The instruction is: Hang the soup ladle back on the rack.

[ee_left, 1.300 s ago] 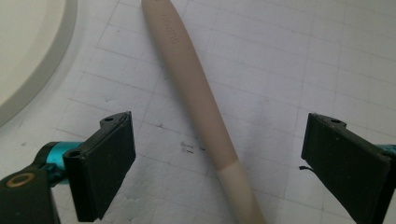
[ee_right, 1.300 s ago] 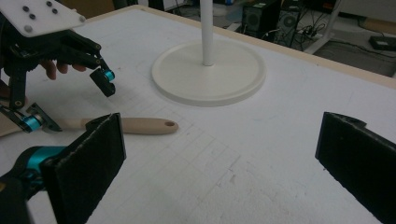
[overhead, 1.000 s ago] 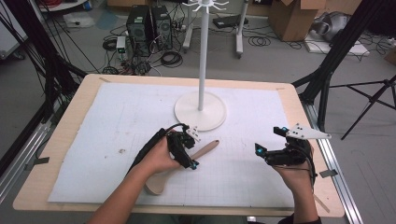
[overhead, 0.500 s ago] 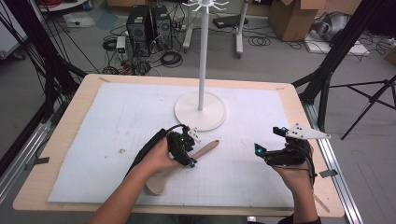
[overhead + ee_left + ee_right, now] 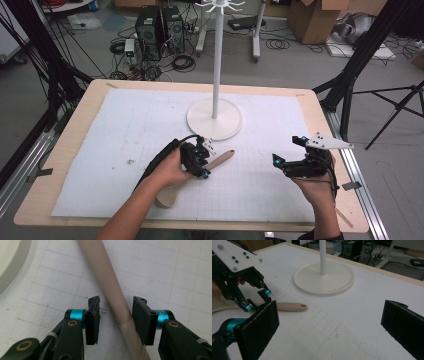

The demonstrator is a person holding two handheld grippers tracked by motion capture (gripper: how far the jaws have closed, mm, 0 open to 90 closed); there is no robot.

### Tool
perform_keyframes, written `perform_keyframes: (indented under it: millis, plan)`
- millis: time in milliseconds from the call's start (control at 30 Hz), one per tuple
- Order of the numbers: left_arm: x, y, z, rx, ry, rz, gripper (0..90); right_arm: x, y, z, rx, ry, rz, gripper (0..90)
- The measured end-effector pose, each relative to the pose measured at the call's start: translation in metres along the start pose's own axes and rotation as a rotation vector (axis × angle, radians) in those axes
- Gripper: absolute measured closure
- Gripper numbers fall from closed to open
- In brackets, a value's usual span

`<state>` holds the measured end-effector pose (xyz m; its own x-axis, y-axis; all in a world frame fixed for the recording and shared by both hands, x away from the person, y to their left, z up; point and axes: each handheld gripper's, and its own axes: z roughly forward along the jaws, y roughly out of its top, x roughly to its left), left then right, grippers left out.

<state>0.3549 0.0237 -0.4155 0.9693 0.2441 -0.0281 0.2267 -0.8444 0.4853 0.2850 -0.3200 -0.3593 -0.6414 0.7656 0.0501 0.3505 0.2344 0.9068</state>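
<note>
While lying flat on the desk [image 5: 90,125] beside the white stand [image 5: 215,118], wooden spoon [image 5: 112,295] straddled by left claw [image 5: 116,320], jaws apart, one touching the handle. Right claw [image 5: 329,325] wide, empty, well apart.

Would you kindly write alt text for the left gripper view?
The left gripper, jaws open, straddles the beige handle of a wooden utensil lying on a white gridded mat. A white stand base curves into the upper left corner.

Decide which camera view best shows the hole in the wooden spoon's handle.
The right gripper view: the wooden spoon lies side-on, its hole visible near the tip. The high view shows the whole spoon, small. The left gripper view shows bare handle between the open left claw.
</note>
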Motion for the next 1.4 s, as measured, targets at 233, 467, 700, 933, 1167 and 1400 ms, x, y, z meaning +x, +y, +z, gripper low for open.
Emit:
perform_keyframes:
  millis: [233,467,700,933,1167,1400]
  plan:
    - [-0.001,0.001,0.000,0.015,0.005,-0.008,63.7,0.000,0.000,0.001,0.001,-0.001,-0.003,0.1]
    - [-0.003,0.005,0.000,0.045,0.023,-0.033,66.0,-0.001,0.000,0.000,-0.004,-0.003,-0.005,0.1]
    - [-0.004,0.006,-0.001,0.053,0.029,-0.049,67.7,-0.001,0.000,-0.001,-0.006,-0.001,0.001,0.2]
    - [-0.008,0.004,-0.001,0.048,0.039,0.012,75.7,-0.001,-0.001,-0.001,-0.004,-0.003,0.004,0.2]
    - [-0.011,0.005,-0.001,0.057,0.062,0.012,76.0,-0.001,-0.001,0.000,-0.003,-0.004,-0.005,0.1]
    - [-0.015,0.005,-0.005,0.031,0.062,0.040,76.1,-0.002,-0.001,-0.001,-0.005,-0.005,-0.003,0.1]
